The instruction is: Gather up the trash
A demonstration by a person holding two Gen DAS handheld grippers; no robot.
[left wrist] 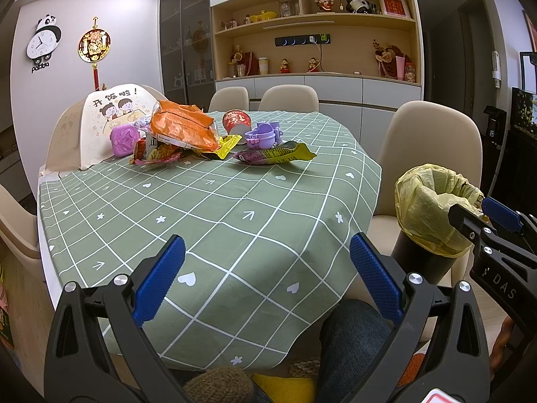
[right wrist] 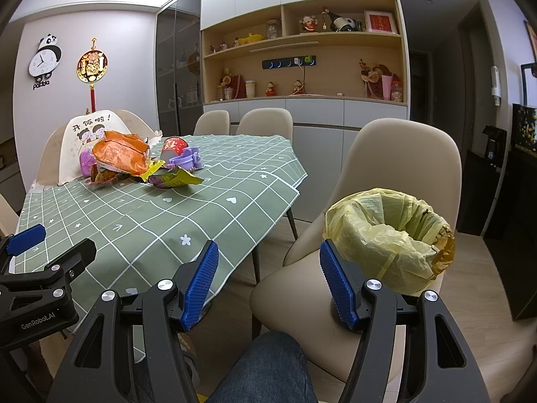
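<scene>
Trash lies at the far side of the table with the green checked cloth (left wrist: 214, 221): an orange snack bag (left wrist: 183, 126), a red paper cup on its side (left wrist: 236, 121), a purple-and-yellow wrapper (left wrist: 273, 155) and smaller wrappers (left wrist: 157, 154). The same pile shows in the right wrist view (right wrist: 120, 156). A black bin with a yellow liner (right wrist: 389, 235) stands on a beige chair seat (right wrist: 302, 299) to the right. My left gripper (left wrist: 266, 268) is open and empty above the table's near edge. My right gripper (right wrist: 268, 268) is open and empty just left of the bin.
Purple toy pieces (left wrist: 263, 132) and a purple box (left wrist: 123, 139) sit among the trash. A folded mesh food cover (left wrist: 100, 124) stands at the far left. Beige chairs (left wrist: 433, 154) ring the table. My knee in jeans (right wrist: 265, 366) is below.
</scene>
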